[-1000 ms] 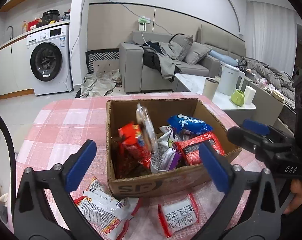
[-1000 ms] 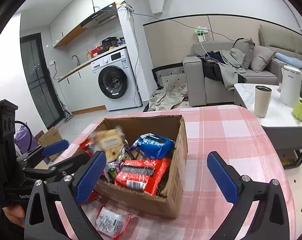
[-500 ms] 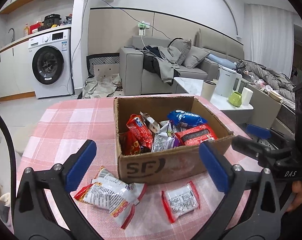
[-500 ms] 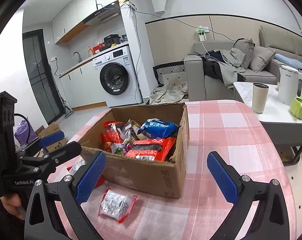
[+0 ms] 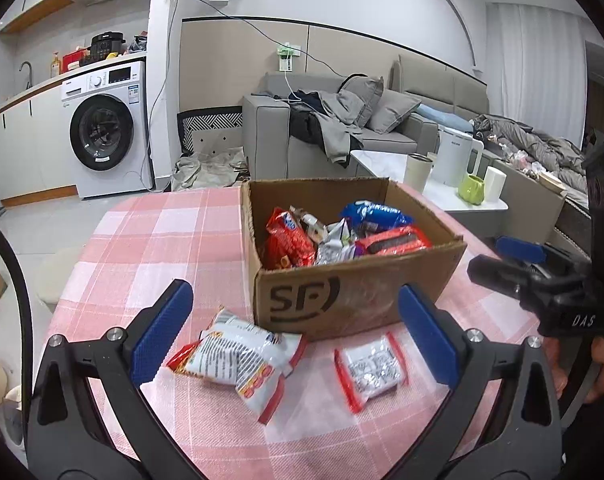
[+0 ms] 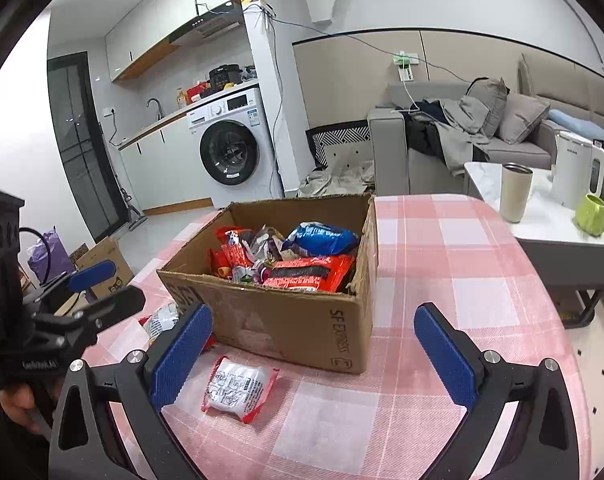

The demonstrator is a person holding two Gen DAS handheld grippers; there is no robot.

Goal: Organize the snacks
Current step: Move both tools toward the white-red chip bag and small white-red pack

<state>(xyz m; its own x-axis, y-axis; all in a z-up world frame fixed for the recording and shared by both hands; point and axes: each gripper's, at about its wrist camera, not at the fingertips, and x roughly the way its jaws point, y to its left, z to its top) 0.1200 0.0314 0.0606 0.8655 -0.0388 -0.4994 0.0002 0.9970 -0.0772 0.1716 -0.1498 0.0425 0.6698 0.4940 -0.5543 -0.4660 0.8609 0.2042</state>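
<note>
Both grippers gape empty — left gripper (image 5: 293,336) should drop squarely over the big packet (image 5: 241,354), pinching its middle.

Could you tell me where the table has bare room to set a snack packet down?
Bare checked cloth lies left of the cardboard box and to its right. In front it is crowded: the large packet and small packet lie there.

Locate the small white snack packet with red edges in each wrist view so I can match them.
Left wrist: small packet lies on the tablecloth, lower right of centre, just before the cardboard box.
Right wrist: same packet, lower left of centre, near the left fingertip.
Shared landmark: the box.
</note>
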